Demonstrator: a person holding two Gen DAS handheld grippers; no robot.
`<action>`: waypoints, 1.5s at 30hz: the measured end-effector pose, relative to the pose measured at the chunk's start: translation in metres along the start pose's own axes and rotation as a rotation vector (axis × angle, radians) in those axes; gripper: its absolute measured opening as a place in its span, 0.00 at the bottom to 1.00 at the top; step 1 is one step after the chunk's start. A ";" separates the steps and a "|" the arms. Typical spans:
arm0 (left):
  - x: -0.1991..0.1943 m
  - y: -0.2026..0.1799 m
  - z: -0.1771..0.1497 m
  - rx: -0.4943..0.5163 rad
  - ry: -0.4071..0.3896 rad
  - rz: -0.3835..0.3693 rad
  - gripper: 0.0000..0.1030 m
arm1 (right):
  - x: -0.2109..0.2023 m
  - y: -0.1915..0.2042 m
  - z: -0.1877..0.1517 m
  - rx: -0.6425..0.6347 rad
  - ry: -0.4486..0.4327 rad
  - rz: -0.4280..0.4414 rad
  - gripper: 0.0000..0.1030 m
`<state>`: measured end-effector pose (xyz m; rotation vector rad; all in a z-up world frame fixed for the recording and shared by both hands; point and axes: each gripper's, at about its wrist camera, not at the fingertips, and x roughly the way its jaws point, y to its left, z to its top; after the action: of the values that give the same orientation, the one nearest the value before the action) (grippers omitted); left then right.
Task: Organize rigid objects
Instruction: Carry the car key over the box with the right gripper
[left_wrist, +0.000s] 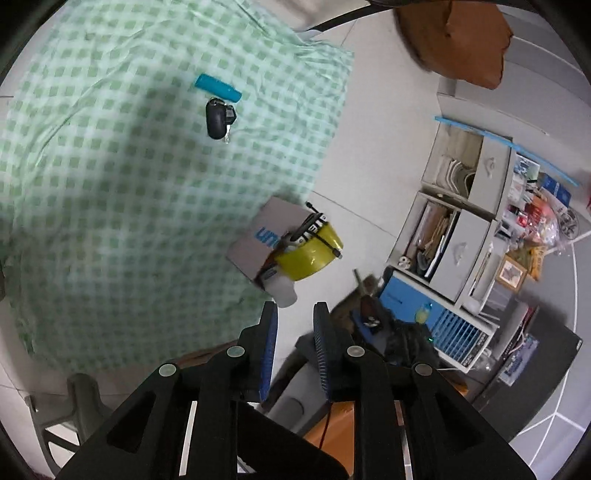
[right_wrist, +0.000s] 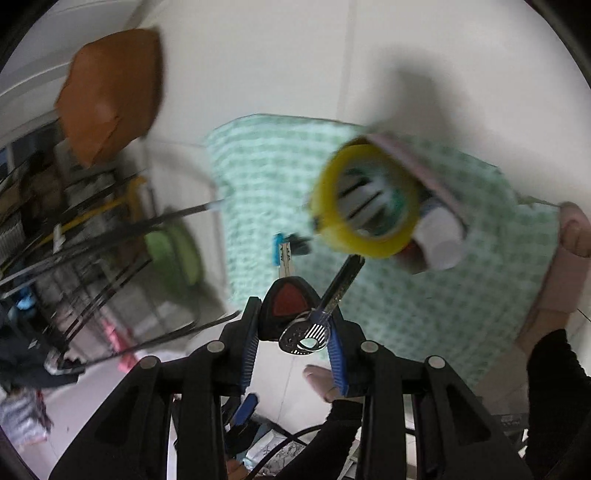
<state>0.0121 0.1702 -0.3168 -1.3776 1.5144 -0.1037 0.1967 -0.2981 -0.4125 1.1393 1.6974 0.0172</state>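
A green checked cloth (left_wrist: 110, 184) is spread on the floor. On it lie a teal cylinder (left_wrist: 218, 86) and a black key fob with keys (left_wrist: 218, 118). A cardboard box (left_wrist: 266, 236) at the cloth's edge holds a yellow tape roll (left_wrist: 310, 251), a white cup (left_wrist: 284, 290) and a black-and-white item. My left gripper (left_wrist: 295, 317) hangs just short of the box, open, with nothing between its fingers. My right gripper (right_wrist: 293, 332) is shut on a key bunch (right_wrist: 290, 302): a black fob with a red button and silver keys. Beyond it, blurred, are the tape roll (right_wrist: 365, 201) and cup (right_wrist: 441, 236).
Grey drawer shelves (left_wrist: 461, 221) full of clutter and a blue-and-white appliance (left_wrist: 443, 325) stand to the right. A brown paper bag (left_wrist: 469, 40) sits at the far side. A grey plastic chair (left_wrist: 74, 398) is near left. A person's hand (right_wrist: 574, 229) shows at the cloth's right edge.
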 end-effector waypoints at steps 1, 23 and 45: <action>0.004 -0.005 0.001 0.002 0.012 -0.009 0.16 | 0.002 -0.005 0.004 0.014 -0.005 -0.021 0.34; -0.011 -0.006 0.030 0.069 -0.187 0.122 0.34 | -0.014 0.002 0.001 0.175 0.011 0.226 0.58; 0.119 -0.015 -0.019 -0.164 0.116 0.122 0.37 | -0.041 -0.041 0.077 -0.171 -0.137 -0.423 0.63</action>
<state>0.0320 0.0632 -0.3704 -1.4247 1.7317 0.0177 0.2267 -0.3864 -0.4381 0.6262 1.7455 -0.1732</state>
